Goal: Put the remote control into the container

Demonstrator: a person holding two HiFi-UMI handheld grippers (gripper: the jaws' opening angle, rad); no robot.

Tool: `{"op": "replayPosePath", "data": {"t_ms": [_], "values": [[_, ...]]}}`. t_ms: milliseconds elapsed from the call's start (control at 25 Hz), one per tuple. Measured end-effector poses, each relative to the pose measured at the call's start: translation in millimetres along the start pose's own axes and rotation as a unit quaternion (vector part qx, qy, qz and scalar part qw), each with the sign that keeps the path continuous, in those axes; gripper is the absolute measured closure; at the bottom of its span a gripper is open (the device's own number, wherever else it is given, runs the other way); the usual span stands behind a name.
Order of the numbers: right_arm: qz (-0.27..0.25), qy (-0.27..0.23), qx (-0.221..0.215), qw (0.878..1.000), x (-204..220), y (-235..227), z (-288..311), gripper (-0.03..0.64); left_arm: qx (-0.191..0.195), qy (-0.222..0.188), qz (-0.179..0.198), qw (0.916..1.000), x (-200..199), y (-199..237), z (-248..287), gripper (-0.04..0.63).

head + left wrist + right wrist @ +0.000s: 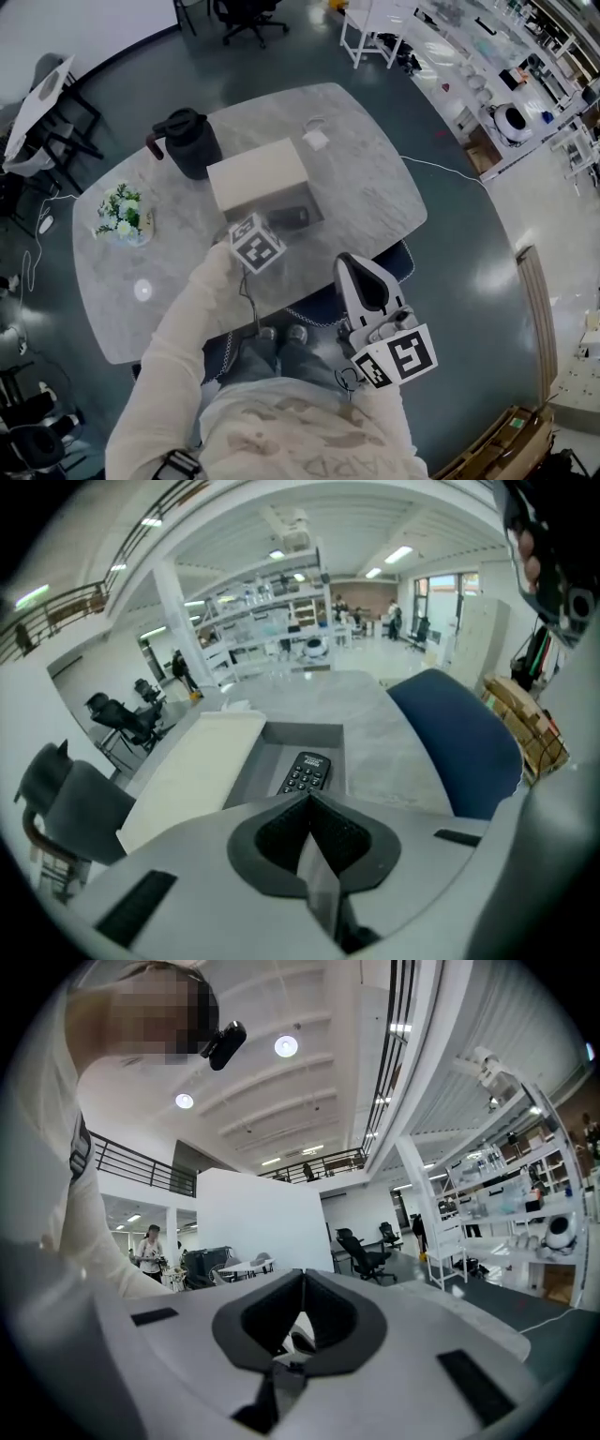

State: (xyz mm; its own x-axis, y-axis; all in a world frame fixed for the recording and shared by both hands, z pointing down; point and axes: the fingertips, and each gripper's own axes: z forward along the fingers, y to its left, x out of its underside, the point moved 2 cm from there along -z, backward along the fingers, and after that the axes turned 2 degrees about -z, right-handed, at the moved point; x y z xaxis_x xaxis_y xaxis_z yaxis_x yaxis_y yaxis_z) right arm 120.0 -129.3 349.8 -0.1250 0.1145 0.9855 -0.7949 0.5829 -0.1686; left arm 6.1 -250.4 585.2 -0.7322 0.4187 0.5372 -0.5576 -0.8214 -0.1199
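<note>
The remote control lies inside the container on the counter. The left tongs hang above it, clenched on nothing. The right tongs are clenched and empty too, held off the counter. The placing looks done, so the next move should only be drawing the left tongs clear.

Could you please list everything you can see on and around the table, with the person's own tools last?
remote control: one, black, lying inside the container
container: one, grey, open, mid-table
box: one, beige, right beside the container
jug: one, dark, far side of the table behind the box
flowers: one bunch, white and green, left part of the table
small flat item: one, white, far side of the table
table: one, pale marble
chair: one, blue, at the table's near edge
left tool: one, grey, shut and empty, near the container
right tool: one, grey, shut and empty, off the table
</note>
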Motion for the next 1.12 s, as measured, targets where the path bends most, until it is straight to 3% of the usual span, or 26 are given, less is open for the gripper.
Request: {"op": "replayPosePath", "data": {"t_ms": [200,480,880,1120], "values": [[-0.001,-0.011,-0.026,1.0,-2.2,15.3,1.0,0.595,0.021,-0.099,-0.092,0.9906,-1.3,-13.4,-52.2,0.583],[-0.002,-0.018,-0.067,0.998,-4.7,46.9,2.1,0.595,-0.004,-0.242,-0.146,0.9592,-13.1,-31.9,-144.1,0.583],[-0.021,-0.018,-0.088,0.996,-9.9,95.7,7.0,0.595,-0.009,-0.379,-0.138,0.9149,-30.2,-71.9,-274.1,0.583],[-0.041,-0.023,-0.091,0.995,-17.3,132.1,8.8,0.595,-0.027,-0.411,-0.122,0.9033,-19.7,-83.1,-331.1,0.583]]}}
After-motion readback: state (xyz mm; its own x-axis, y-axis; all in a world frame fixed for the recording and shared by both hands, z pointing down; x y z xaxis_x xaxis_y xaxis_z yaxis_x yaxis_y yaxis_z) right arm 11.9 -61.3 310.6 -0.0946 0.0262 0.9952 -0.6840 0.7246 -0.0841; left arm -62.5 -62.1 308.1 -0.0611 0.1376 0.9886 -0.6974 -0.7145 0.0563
